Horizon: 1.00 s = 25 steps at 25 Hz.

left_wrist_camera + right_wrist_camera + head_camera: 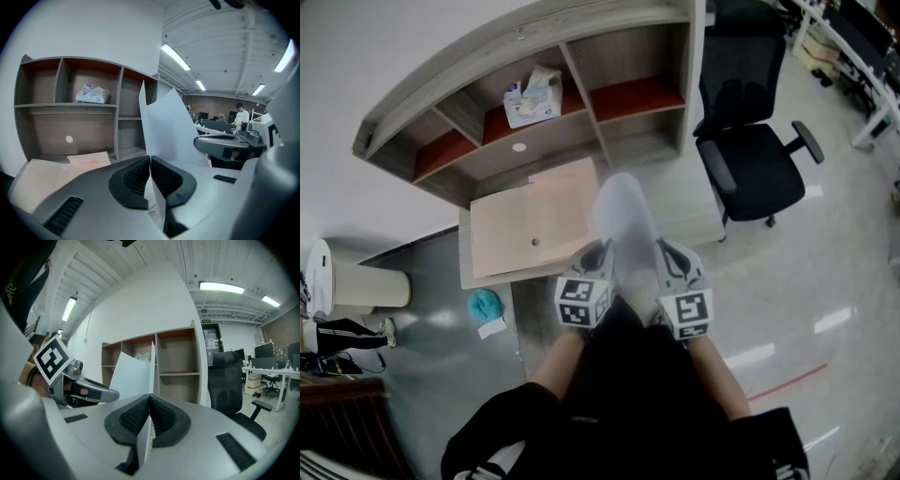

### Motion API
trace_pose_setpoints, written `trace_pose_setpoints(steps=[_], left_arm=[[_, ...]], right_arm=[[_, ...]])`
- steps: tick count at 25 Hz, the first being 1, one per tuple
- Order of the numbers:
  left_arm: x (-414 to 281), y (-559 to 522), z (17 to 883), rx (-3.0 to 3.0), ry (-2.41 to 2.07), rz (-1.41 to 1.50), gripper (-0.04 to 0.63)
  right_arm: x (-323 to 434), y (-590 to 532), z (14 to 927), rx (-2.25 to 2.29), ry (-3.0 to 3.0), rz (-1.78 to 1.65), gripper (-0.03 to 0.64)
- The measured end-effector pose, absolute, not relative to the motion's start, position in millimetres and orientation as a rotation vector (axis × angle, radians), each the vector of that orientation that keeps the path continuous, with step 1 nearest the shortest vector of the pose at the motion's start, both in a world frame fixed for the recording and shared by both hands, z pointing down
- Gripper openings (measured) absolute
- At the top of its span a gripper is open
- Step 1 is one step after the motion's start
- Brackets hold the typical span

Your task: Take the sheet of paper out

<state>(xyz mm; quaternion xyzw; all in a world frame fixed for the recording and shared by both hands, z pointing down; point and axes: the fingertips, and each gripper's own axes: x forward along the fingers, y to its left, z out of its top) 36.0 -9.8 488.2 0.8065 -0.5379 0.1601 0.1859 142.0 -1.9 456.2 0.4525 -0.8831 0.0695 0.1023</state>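
A white sheet of paper (623, 223) hangs in the air in front of the desk, held by both grippers at its lower edge. My left gripper (601, 251) is shut on the sheet's left side, and in the left gripper view the paper (168, 124) rises from between the closed pads (136, 176). My right gripper (667, 251) is shut on the right side. In the right gripper view the sheet (135, 372) stands up from that gripper's pressed pads (161, 416), with the left gripper (86, 391) beyond it.
A wooden desk (467, 264) with a curved shelf unit (525, 37) stands ahead. Beige boards (534, 230) lie on it, and a tissue pack (532, 97) sits on a shelf. A black office chair (750, 159) is at the right. A white bin (358, 283) and a teal cloth (485, 303) are at the left.
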Motion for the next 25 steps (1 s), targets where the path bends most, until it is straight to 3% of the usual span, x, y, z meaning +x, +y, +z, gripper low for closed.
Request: trace_pose_setpoints(steps=[25], left_arm=[[29.0,-17.3,488.2,2.260,-1.522,0.448,0.051]], right_arm=[[141.2,-9.6,459.5,1.343,-2.591,0.209,0.016]])
